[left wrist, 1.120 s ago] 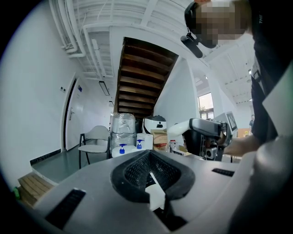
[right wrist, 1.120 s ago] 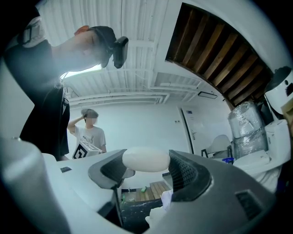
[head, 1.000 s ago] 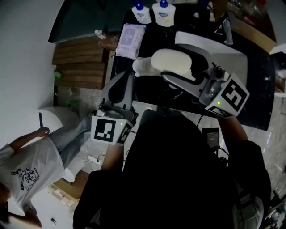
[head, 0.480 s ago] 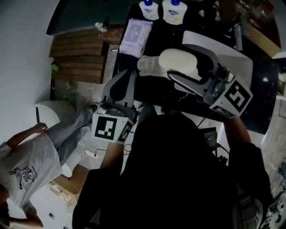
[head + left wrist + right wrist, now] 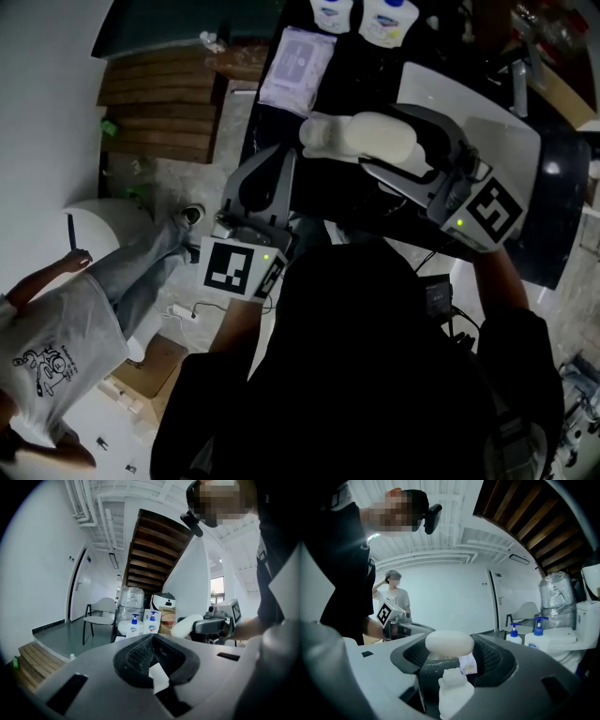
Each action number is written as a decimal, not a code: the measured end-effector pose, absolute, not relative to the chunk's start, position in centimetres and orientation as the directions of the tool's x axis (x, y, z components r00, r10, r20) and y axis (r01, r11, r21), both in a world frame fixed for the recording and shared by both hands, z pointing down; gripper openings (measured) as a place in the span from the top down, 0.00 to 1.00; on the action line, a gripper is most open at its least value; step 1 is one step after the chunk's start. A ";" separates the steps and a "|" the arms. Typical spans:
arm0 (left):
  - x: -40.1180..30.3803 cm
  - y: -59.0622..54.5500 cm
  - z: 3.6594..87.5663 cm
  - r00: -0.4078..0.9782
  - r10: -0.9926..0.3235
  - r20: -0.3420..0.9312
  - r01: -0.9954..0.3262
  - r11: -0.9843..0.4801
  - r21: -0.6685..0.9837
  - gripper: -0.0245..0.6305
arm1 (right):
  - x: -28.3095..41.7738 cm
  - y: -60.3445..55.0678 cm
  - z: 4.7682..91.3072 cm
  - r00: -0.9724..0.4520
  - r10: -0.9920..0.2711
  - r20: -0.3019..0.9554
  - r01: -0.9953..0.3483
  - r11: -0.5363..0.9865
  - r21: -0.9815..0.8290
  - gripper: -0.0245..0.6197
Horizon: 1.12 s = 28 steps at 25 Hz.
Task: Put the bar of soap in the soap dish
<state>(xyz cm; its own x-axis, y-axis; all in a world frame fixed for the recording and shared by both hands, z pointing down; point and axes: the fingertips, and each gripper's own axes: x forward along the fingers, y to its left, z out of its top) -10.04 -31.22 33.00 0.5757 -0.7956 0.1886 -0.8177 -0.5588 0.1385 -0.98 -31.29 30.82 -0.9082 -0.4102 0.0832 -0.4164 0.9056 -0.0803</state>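
A cream oval bar of soap (image 5: 382, 133) (image 5: 449, 643) is held in the air by my right gripper (image 5: 375, 142) (image 5: 451, 654), which is shut on it above the dark counter (image 5: 309, 178). A white lumpy piece (image 5: 319, 134) (image 5: 454, 692) shows right beside the soap at the jaw tips; I cannot tell what it is. My left gripper (image 5: 265, 183) (image 5: 152, 660) hangs lower left of the soap, jaws together with nothing between them. No soap dish is clearly visible.
Behind my right gripper a white sink (image 5: 511, 131) is set in the counter. Two blue-capped soap bottles (image 5: 389, 19) and a pack of wipes (image 5: 297, 67) lie at the counter's far end. Wooden steps (image 5: 155, 89) and a standing person (image 5: 56, 328) are at left.
Both grippers and the held soap have drifted a little to the right and down in the head view. The grip on the soap is unchanged.
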 end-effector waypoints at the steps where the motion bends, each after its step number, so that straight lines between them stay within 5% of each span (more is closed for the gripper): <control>1: -10.1 -31.2 33.2 0.578 -0.794 0.190 -0.816 -0.560 0.140 0.96 | -1.2 -31.4 31.4 -0.909 -0.405 0.099 -0.413 0.907 -0.077 0.53; 16: -11.1 -30.8 35.1 0.585 -0.782 0.214 -0.811 -0.559 0.175 0.96 | -3.0 -32.1 40.7 -0.865 -0.303 0.399 -0.318 0.948 0.029 0.53; 28: -12.2 -31.0 35.6 0.580 -0.784 0.223 -0.814 -0.550 0.186 0.96 | -3.9 -32.1 43.3 -0.821 -0.289 0.493 -0.285 0.955 0.086 0.53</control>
